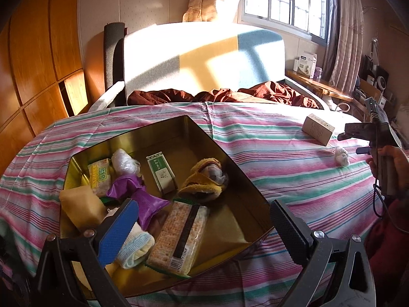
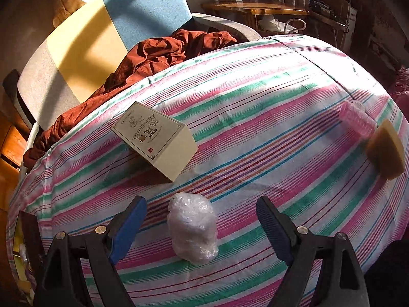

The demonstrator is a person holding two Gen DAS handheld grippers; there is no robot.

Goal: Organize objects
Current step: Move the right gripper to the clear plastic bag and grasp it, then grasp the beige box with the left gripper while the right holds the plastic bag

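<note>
A gold metal tin (image 1: 230,168) lies on the striped bedspread and holds a cracker packet (image 1: 179,235), a green box (image 1: 162,174), a purple wrapper (image 1: 138,192), a yellow plush toy (image 1: 204,179), a sponge (image 1: 81,209) and rolled socks (image 1: 135,250). My left gripper (image 1: 202,232) is open and empty, hovering over the tin's near end. My right gripper (image 2: 202,227) is open, its fingers on either side of a clear plastic-wrapped bundle (image 2: 193,232) lying on the bedspread; this bundle also shows in the left wrist view (image 1: 342,155). A cream carton (image 2: 156,139) lies beyond it.
A pink ribbed roller (image 2: 358,119) and a tan sponge wedge (image 2: 387,149) lie at the right of the bedspread (image 2: 255,102). A rust-red blanket (image 2: 143,58) is bunched against the padded headboard (image 1: 204,58). A wooden shelf (image 2: 255,7) with boxes stands behind.
</note>
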